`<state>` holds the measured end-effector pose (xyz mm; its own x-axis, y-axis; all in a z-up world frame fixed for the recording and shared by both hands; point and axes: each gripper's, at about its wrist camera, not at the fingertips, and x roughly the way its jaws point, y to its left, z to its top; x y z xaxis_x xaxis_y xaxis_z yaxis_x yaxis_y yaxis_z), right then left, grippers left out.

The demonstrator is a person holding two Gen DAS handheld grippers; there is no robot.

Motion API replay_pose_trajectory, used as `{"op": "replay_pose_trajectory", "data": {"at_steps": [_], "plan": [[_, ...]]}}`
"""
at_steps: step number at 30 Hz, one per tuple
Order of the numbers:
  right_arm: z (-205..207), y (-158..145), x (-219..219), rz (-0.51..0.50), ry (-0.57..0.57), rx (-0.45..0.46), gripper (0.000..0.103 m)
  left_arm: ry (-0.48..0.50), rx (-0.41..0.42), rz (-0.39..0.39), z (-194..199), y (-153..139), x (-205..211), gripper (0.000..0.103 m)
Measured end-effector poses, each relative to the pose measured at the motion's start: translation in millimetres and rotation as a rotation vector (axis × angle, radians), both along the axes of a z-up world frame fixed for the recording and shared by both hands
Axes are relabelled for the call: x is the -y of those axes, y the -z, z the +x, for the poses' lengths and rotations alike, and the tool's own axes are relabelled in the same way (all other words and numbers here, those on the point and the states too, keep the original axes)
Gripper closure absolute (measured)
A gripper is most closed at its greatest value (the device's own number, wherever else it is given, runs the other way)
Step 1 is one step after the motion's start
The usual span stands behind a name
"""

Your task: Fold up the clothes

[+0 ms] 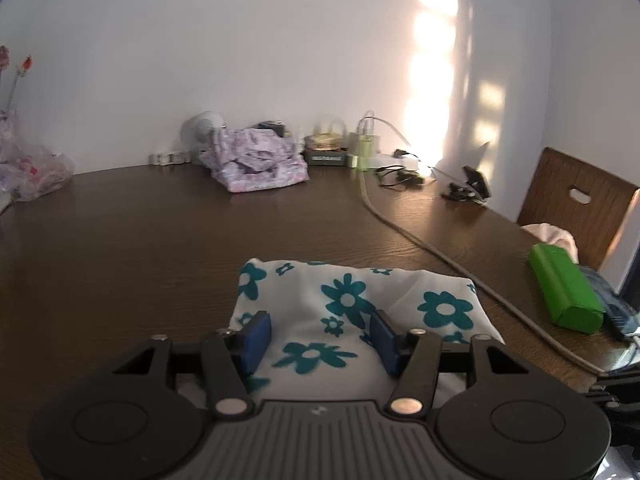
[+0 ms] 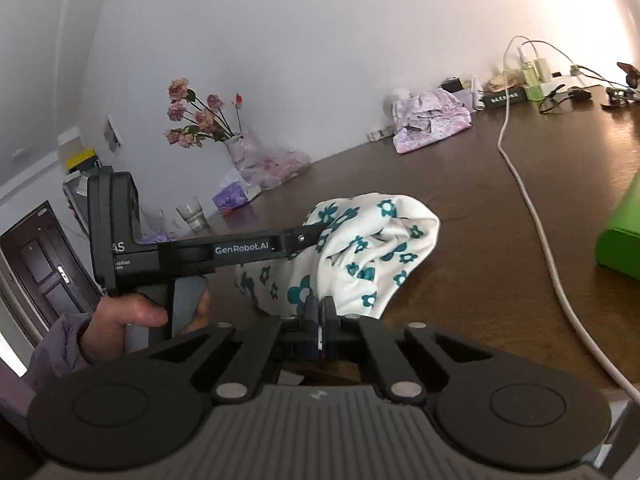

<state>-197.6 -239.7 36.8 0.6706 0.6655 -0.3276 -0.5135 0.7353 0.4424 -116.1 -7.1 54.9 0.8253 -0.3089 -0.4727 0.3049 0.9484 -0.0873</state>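
Observation:
A white garment with teal flowers (image 1: 348,300) lies bunched on the dark wooden table (image 1: 160,240). My left gripper (image 1: 320,340) has its blue pads (image 1: 256,340) well apart, with a hump of the cloth between them. The right wrist view shows the same garment (image 2: 380,240) puffed up, and my right gripper (image 2: 320,312) shut on its near lower edge. From the left of that view, the left gripper (image 2: 318,238) reaches into the cloth's upper fold, held by a person's hand (image 2: 120,320).
A pale cable (image 1: 420,240) runs across the table to the right of the garment. A green box (image 1: 564,292) sits at the right edge, near a wooden chair (image 1: 572,200). A purple floral garment (image 1: 260,160) and small items line the far wall. Flowers (image 2: 200,116) and a glass (image 2: 192,214) stand at the left.

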Motion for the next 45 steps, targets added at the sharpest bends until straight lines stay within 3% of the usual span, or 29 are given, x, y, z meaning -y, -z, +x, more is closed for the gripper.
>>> {"op": "replay_pose_trajectory", "data": {"at_steps": [2,3,4,5,8,9,10,14,18,21,22,24,28,30,33,36,39,41,45], "plan": [[2.4,-7.1,0.8,0.005,0.031,0.018,0.095,0.016,0.009,-0.004,-2.8,-0.6,2.3,0.046],[7.4,-9.3,1.7,0.017,0.048,0.018,0.083,0.015,0.012,-0.004,-3.5,-1.4,2.5,0.046],[13.7,-10.9,2.8,0.031,0.065,0.014,0.056,0.018,0.007,-0.013,-3.5,-2.1,1.2,0.047],[22.4,-11.0,2.8,0.054,0.077,-0.008,0.049,0.022,0.002,-0.029,-3.4,-2.8,-1.4,0.047],[49.6,-9.2,0.9,0.128,0.092,-0.083,0.057,0.019,-0.004,-0.059,-3.7,-2.5,-5.1,0.046],[53.7,-7.9,-2.7,0.115,0.099,-0.089,0.081,0.017,-0.005,-0.063,-4.0,-2.2,-5.2,0.046],[56.8,-6.7,-6.7,0.093,0.111,-0.091,0.097,0.012,-0.002,-0.057,-4.2,-2.1,-3.7,0.046],[42.7,-3.5,-9.3,-0.016,0.17,-0.027,0.099,0.013,-0.004,-0.011,-3.1,-1.7,3.0,0.045],[39.3,-4.3,-2.9,-0.068,0.217,-0.02,0.098,0.018,0.018,0.03,-5.4,0.6,10.0,0.044],[35.6,-10.3,-3.7,-0.172,0.319,0.026,0.1,0.012,0.009,0.006,-6.1,-1.1,5.9,0.044],[32.7,-14.6,-1.3,-0.155,0.322,0.049,0.1,0.016,0.013,-0.011,-7.4,-3.8,2.2,0.044],[26.2,-24.4,5.4,-0.086,0.305,0.098,0.1,0.03,0.023,-0.047,-10.4,-10.5,-6.5,0.045],[20.2,-43.8,-21.9,-0.123,0.204,0.217,0.098,0.013,0.085,-0.109,-16.8,-24.4,-30.5,0.044],[30.5,-40.4,-38.8,-0.138,0.155,0.195,0.098,0.016,0.052,-0.102,-9.5,-21.2,-33.0,0.047],[42.0,-19.8,-61.5,-0.24,0.155,0.141,0.102,0.01,0.004,-0.077,-2.5,-8.4,-27.9,0.054],[44.4,-4.7,-63.0,-0.297,0.152,0.129,0.103,-0.006,-0.022,-0.039,-3.2,5.9,-20.8,0.054],[45.1,-16.0,-58.1,-0.294,0.16,0.107,0.103,-0.02,-0.033,-0.045,-1.2,6.5,-17.8,0.054],[40.8,-30.1,-52.7,-0.294,0.219,0.171,0.102,-0.021,-0.03,-0.05,-4.5,2.1,-16.4,0.054],[67.0,-19.8,-49.1,-0.36,0.246,0.095,0.103,-0.028,-0.027,-0.038,-10.4,1.8,-11.4,0.055]]}}
